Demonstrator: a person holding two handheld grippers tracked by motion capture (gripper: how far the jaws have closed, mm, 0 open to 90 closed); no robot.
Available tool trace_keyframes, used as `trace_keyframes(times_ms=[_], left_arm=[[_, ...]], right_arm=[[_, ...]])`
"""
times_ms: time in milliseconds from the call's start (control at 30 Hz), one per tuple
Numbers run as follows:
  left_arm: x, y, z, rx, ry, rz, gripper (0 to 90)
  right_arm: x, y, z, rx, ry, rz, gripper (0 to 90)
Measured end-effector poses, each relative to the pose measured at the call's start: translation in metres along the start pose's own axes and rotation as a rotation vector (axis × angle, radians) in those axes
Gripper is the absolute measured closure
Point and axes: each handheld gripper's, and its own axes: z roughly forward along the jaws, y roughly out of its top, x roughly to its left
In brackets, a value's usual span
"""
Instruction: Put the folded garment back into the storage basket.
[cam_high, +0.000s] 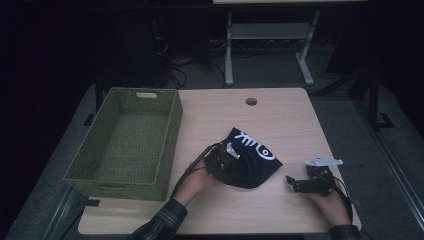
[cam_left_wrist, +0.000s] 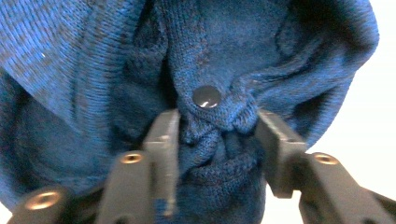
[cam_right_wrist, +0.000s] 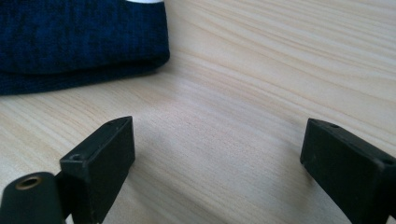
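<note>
A light wooden table (cam_high: 280, 125) with rounded corners sits in a dim room. Near its far edge is a small round cable hole (cam_high: 251, 101). On the table's left side rests an olive-green woven basket (cam_high: 170, 145), rectangular, open at the top, with a cut-out handle slot in its far wall; its left part juts out past the table's left edge. Beyond the table, on the grey floor (cam_high: 350, 115), stand the pale metal legs of another desk (cam_high: 229, 55), with dark cables (cam_high: 175, 67) lying beside them.
</note>
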Motion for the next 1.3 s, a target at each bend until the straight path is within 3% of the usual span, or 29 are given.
trace_keyframes(times_ms=[33, 67, 300, 600, 900, 1300], left_arm=[[0.001, 0.000, 0.000, -0.002, -0.007, 0.002, 58.6], [0.001, 0.000, 0.000, -0.003, -0.012, 0.002, 65.0], [0.006, -0.001, -0.002, -0.015, -0.047, -0.018, 71.8], [0.006, 0.002, -0.010, -0.046, -0.068, -0.033, 73.0], [0.006, 0.005, -0.030, -0.096, -0.107, -0.061, 73.7], [0.012, 0.017, -0.061, -0.130, -0.104, -0.065, 73.9]], right_arm=[[0.000, 0.000, 0.000, 0.000, 0.000, 0.000, 9.6], [0.000, 0.000, 0.000, 0.001, 0.001, 0.001, 9.4], [0.000, 0.000, 0.000, 0.002, 0.002, 0.001, 9.4], [0.000, 0.000, 0.000, 0.002, 0.002, 0.001, 9.4], [0.000, 0.000, 0.000, 0.002, 0.002, 0.001, 9.4], [0.000, 0.000, 0.000, -0.001, 0.002, 0.001, 9.4]])
